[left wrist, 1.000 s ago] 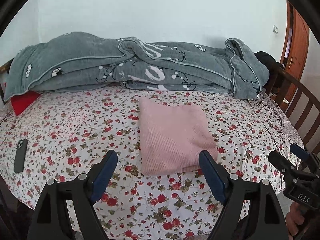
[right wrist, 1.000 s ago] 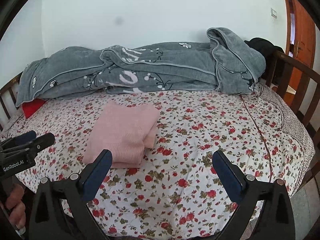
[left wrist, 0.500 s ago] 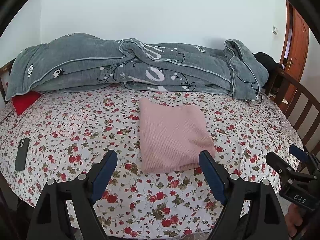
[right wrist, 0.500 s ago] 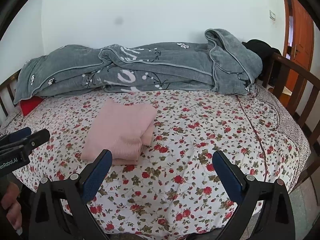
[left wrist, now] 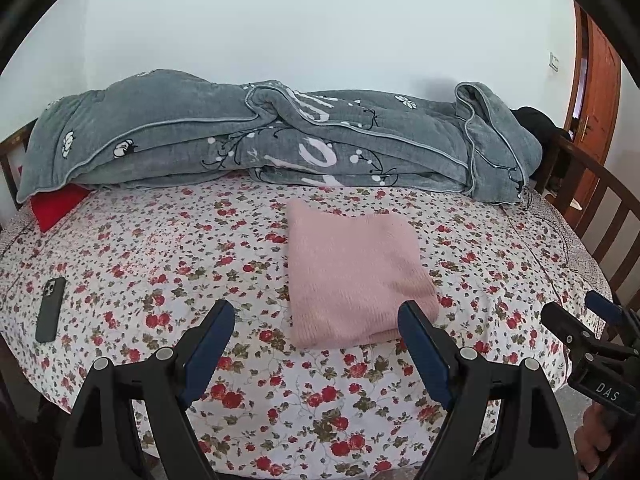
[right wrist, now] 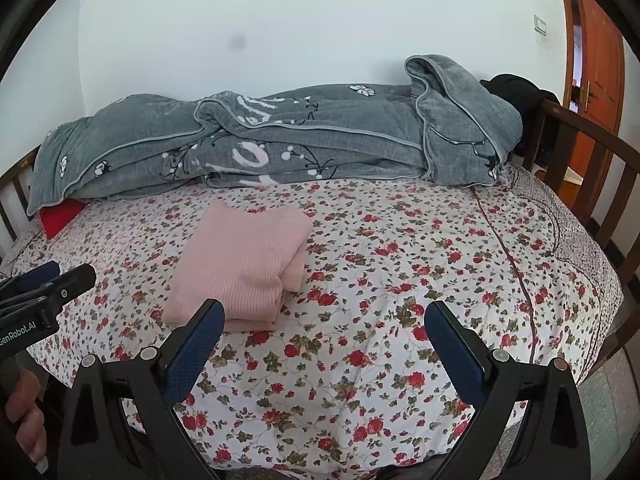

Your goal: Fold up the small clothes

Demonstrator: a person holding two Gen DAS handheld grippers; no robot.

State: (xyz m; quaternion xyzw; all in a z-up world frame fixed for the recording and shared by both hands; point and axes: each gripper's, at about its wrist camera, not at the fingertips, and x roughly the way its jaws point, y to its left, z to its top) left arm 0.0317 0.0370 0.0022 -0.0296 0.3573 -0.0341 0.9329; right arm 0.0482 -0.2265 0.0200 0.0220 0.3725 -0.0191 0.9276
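A pink knitted garment [left wrist: 352, 272] lies folded into a thick rectangle in the middle of the floral bed sheet [left wrist: 160, 248]. In the right wrist view the same pink garment [right wrist: 244, 264] shows stacked layers at its right side. My left gripper [left wrist: 316, 312] hovers over the bed's near edge, just short of the garment, open and empty. My right gripper [right wrist: 324, 308] is also open and empty, with the garment ahead and to its left. Each gripper shows at the edge of the other's view, held by a hand.
A rolled grey blanket [left wrist: 280, 148] lines the far side against the wall. A dark phone [left wrist: 50, 310] lies on the sheet at left, and a red cushion [left wrist: 56, 204] peeks out from under the blanket. A wooden rail [left wrist: 600, 208] bounds the right side; a door [left wrist: 600, 80] stands beyond.
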